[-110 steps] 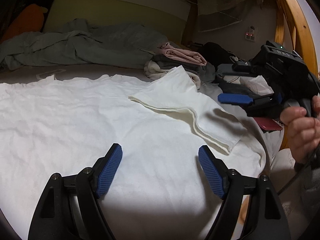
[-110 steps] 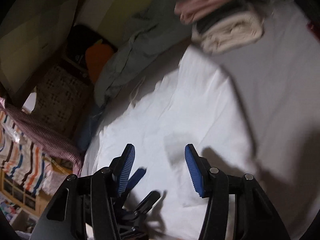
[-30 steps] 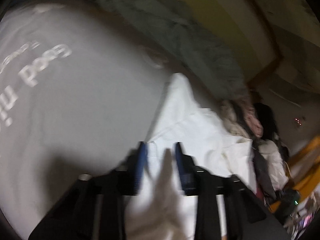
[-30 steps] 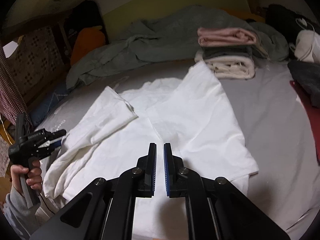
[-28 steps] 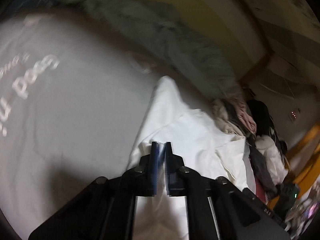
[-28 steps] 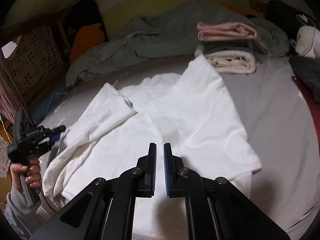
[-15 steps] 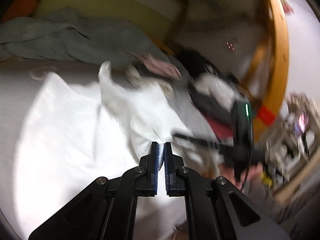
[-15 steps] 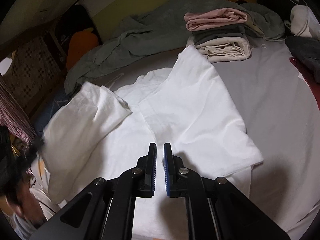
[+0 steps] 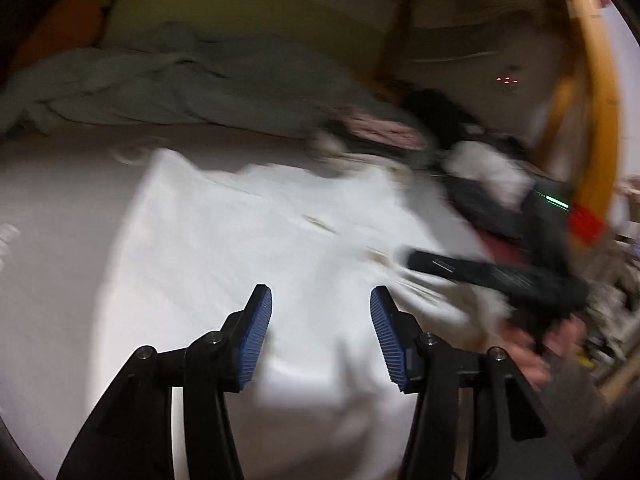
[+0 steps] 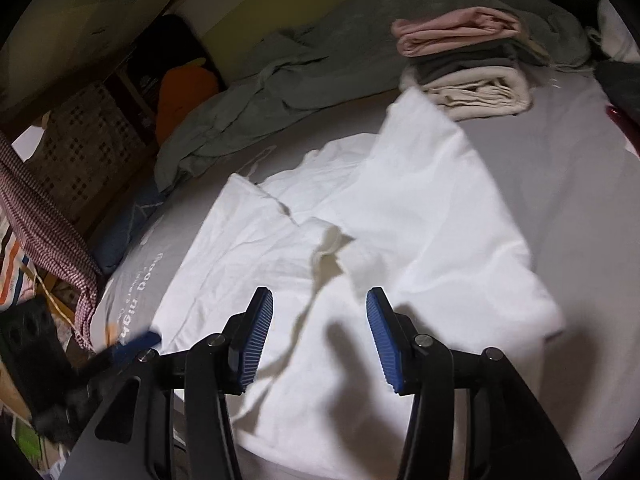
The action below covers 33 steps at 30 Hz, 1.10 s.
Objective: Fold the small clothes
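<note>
A white T-shirt (image 10: 400,216) lies on the grey bed sheet (image 10: 568,168), both side panels folded in toward its middle. My right gripper (image 10: 319,304) hovers over its near hem, jaws opening, nothing between the blue pads. In the blurred left wrist view the same T-shirt (image 9: 240,248) spreads below my left gripper (image 9: 321,304), whose jaws are also opening and hold nothing. The right gripper (image 9: 492,276) shows there at the right, held by a hand (image 9: 532,344). The left gripper (image 10: 120,346) appears as a blur at the lower left of the right wrist view.
A stack of folded clothes (image 10: 464,68), pink on grey on cream, sits beyond the shirt. A rumpled grey-green blanket (image 10: 288,80) lies along the back. An orange cushion (image 10: 180,96) and a lattice basket (image 10: 80,148) stand at left. A wooden bed frame (image 9: 596,92) rises at right.
Both grippers were shut and now stand open. The left gripper swung the shirt's left panel over onto the middle and let it go; that panel now lies flat.
</note>
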{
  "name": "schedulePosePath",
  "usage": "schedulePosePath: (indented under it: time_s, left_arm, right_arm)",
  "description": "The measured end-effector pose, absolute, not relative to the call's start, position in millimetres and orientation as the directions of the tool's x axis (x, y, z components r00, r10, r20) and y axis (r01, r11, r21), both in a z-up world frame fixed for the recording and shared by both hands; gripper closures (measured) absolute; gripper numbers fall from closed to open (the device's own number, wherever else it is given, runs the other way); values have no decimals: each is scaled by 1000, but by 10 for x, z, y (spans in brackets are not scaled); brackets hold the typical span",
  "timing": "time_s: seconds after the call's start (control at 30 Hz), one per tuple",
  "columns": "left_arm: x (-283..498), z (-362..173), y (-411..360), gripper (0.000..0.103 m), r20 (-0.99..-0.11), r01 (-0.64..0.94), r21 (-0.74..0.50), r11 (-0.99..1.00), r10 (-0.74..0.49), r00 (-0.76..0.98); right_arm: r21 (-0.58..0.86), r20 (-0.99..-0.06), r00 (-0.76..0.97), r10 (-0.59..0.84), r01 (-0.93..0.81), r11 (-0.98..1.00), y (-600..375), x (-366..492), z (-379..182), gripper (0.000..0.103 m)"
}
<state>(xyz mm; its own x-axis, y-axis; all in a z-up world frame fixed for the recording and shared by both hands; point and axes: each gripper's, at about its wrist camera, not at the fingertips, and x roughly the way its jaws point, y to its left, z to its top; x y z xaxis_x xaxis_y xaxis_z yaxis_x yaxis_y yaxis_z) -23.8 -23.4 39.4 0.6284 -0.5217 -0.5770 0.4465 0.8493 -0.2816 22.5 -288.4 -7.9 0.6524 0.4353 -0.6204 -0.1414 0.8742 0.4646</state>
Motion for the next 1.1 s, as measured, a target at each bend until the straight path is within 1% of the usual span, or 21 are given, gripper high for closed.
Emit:
schedulePosePath:
  time_s: [0.13, 0.2, 0.27, 0.37, 0.4, 0.47, 0.53, 0.57, 0.6, 0.63, 0.67, 0.73, 0.8, 0.83, 0.87, 0.93, 0.97, 1.0, 1.07, 1.1]
  left_arm:
    - [401, 498, -226, 53, -653, 357, -215, 909, -406, 639]
    - [695, 528, -285, 53, -677, 351, -151, 924, -356, 644]
    - [1026, 519, -311, 53, -705, 349, -103, 931, -316, 634]
    - [1425, 451, -199, 53, -729, 325, -112, 939, -300, 615]
    - [1524, 420, -160, 53, -735, 317, -124, 940, -302, 608]
    - [1702, 322, -141, 53, -759, 302, -141, 943, -299, 579]
    - [1777, 260, -107, 53, -780, 266, -117, 957, -254, 571]
    - [1743, 262, -87, 53, -776, 261, -116, 958, -252, 579]
    - [1704, 263, -56, 53, -765, 252, -114, 961, -247, 594]
    - [1644, 276, -20, 53, -753, 238, -109, 965, -237, 614]
    - [1611, 301, 0, 53, -742, 234, -109, 966, -236, 628]
    - [1474, 365, 63, 53, -709, 234, -118, 965, -246, 661]
    - [1357, 426, 107, 53, -685, 256, -127, 958, -272, 676]
    - [1349, 452, 110, 53, -683, 271, -132, 953, -286, 672]
    - [1323, 465, 113, 53, -684, 278, -132, 951, -291, 669]
    - [1306, 458, 117, 53, -692, 282, -125, 951, -287, 662]
    - [1319, 443, 121, 51, -701, 281, -116, 953, -279, 656]
    - [1344, 409, 125, 49, -712, 270, -101, 957, -259, 653]
    - [1447, 355, 138, 46, -726, 259, -106, 960, -252, 640]
    - [1536, 312, 145, 45, -740, 261, -126, 957, -266, 618]
  right_arm:
    - [412, -620, 671, 407, -163, 897, -2752, 190, -17, 53]
    - [397, -621, 679, 390, -157, 904, -2749, 200, -6, 53]
    - [413, -626, 670, 399, -150, 899, -2777, 279, -5, 53]
    - [467, -645, 615, 454, -153, 871, -2799, 545, -40, 53]
    - [475, -651, 606, 457, -145, 868, -2799, 612, -59, 53]
    - [468, -697, 567, 440, -106, 877, -2786, 807, -143, 53]
    - [478, -711, 541, 449, -97, 873, -2753, 912, -229, 53]
    - [478, -712, 537, 452, -100, 873, -2738, 939, -245, 63]
    - [469, -712, 535, 455, -120, 875, -2705, 956, -234, 85]
    - [470, -703, 540, 463, -137, 872, -2692, 956, -210, 97]
    - [466, -686, 559, 466, -155, 871, -2687, 932, -161, 99]
    - [436, -624, 650, 433, -170, 884, -2717, 834, 12, 99]
    - [430, -567, 703, 430, -193, 882, -2805, 786, 212, 99]
    - [431, -565, 705, 429, -191, 882, -2830, 802, 264, 99]
    - [426, -574, 702, 422, -183, 886, -2873, 875, 338, 100]
    - [371, -642, 679, 357, -133, 919, -2935, 1081, 408, 100]
    - [350, -673, 665, 324, -99, 931, -2995, 1181, 418, 100]
    - [348, -682, 662, 311, -80, 934, -3064, 1260, 426, 100]
    - [334, -695, 644, 319, -104, 937, -3130, 1383, 398, 99]
    - [303, -731, 610, 305, -110, 947, -3113, 1443, 337, 99]
